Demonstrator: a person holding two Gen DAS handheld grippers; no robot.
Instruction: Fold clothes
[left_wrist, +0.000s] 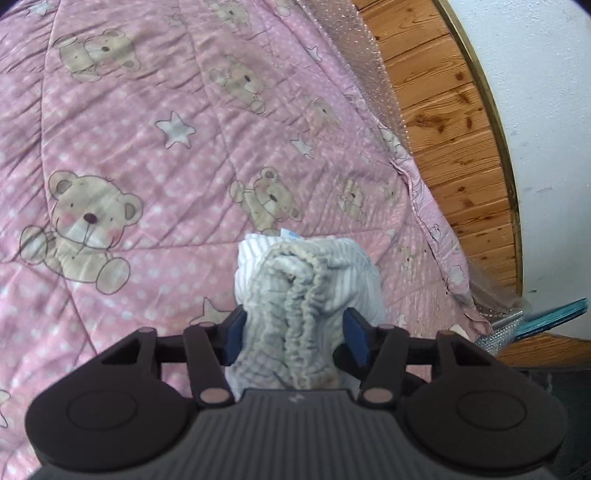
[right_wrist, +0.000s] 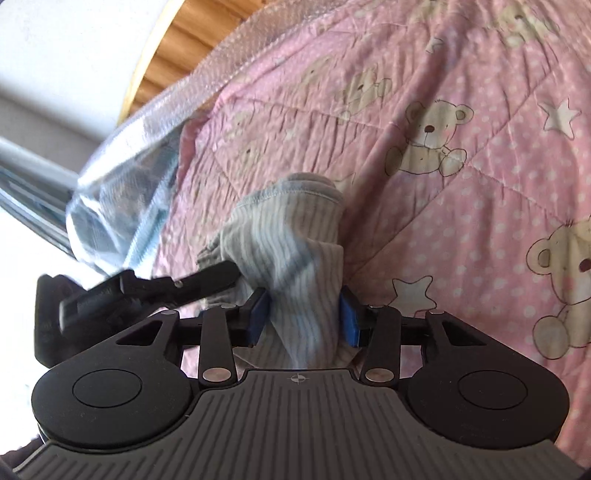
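A small grey-and-white striped garment (left_wrist: 306, 273) with a gathered elastic waistband is bunched up above the pink quilt. My left gripper (left_wrist: 295, 332) is shut on the waistband end, with the cloth filling the space between its blue pads. In the right wrist view the same garment (right_wrist: 288, 229) rises from my right gripper (right_wrist: 303, 314), which is shut on another part of the bunch. The left gripper (right_wrist: 225, 273) comes in from the left there, and its finger is pressed into the cloth close to my right fingers. The garment's lower side is hidden.
A pink quilt (left_wrist: 147, 147) printed with teddy bears and stars covers the bed. Bubble wrap (left_wrist: 354, 55) lines its far edge. Beyond lie a wooden floor (left_wrist: 454, 140) and a white wall (left_wrist: 546, 110). A blue-green flat object (left_wrist: 554, 317) lies at the bed corner.
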